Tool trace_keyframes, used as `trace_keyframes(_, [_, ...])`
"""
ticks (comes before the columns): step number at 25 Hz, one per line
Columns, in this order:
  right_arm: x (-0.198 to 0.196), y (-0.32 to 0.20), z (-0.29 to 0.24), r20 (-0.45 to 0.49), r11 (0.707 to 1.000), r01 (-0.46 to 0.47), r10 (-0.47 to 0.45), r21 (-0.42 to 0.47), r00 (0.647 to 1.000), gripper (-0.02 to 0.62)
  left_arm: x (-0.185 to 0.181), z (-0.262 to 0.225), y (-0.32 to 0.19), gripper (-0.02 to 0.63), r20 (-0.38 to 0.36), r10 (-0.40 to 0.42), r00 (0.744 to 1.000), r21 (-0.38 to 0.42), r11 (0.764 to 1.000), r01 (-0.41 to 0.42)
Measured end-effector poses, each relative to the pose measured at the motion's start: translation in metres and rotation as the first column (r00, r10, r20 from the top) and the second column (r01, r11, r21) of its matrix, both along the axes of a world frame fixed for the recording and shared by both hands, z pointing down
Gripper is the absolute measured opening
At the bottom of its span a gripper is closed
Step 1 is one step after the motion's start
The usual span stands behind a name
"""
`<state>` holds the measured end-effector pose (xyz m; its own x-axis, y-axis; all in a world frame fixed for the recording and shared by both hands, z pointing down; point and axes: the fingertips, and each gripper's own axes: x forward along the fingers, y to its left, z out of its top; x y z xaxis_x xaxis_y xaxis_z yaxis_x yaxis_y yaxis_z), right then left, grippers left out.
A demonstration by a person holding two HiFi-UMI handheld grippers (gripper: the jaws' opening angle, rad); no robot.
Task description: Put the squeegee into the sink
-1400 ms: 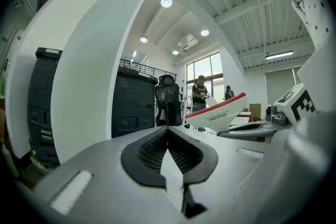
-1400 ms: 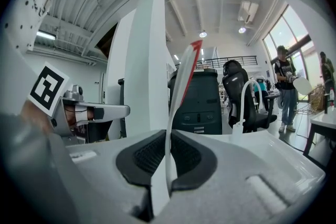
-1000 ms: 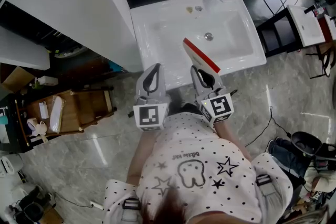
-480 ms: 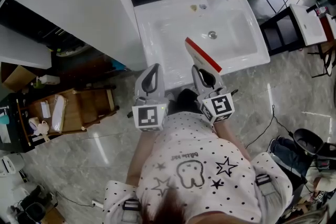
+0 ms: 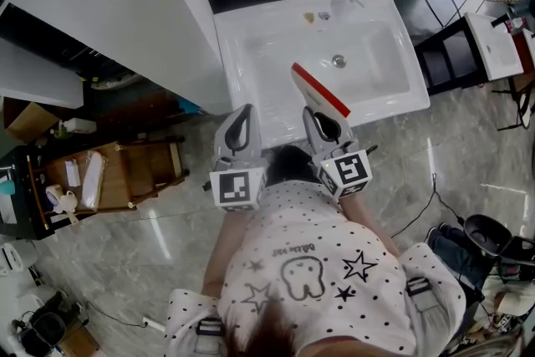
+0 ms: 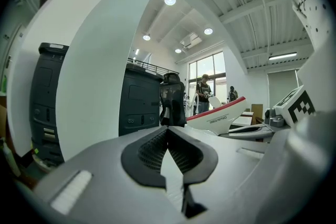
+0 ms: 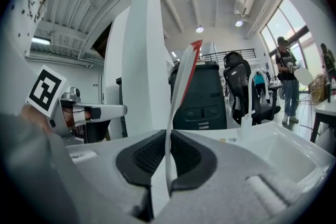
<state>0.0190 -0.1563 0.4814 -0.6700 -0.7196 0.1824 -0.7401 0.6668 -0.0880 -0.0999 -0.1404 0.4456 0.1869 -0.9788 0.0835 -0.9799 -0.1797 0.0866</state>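
Tightly on squeegee [image 5: 319, 89]; right claw [image 7: 168, 135]

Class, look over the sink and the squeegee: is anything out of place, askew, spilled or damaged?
Nothing stands out. The squeegee is clamped on edge in the right tongs and juts over the front rim of the sink, not yet in the basin. No spill or damage shows.

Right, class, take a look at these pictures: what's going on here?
A person stands at a white sink with a gripper in each hand. The right gripper is clamped on a white squeegee with a red edge and holds it out over the sink's front edge. It is not yet lying in the basin. The left gripper is shut and empty beside it.
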Motion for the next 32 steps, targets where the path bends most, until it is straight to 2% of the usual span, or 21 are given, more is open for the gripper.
trace_keyframes(23, [0.024, -0.064, -0.009, 0.002, 0.997, 0.080, -0.080, 0.021, 0.997, 0.018, 0.018, -0.011, -0.045, -0.003, -0.017, -0.104, 0.994, 0.046, 0.993, 0.105])
trace_keyframes(28, [0.025, -0.069, -0.003, -0.003, 0.995, 0.095, -0.095, 0.005, 0.995, 0.018, 0.022, -0.011, -0.048, -0.003, -0.034, -0.112, 0.993, 0.026, 0.993, 0.113])
trace_keyframes(32, [0.020, -0.068, 0.001, -0.006, 0.995, 0.100, -0.100, -0.009, 0.995, 0.018, 0.014, 0.002, -0.043, -0.003, -0.020, -0.124, 0.992, 0.023, 0.992, 0.125])
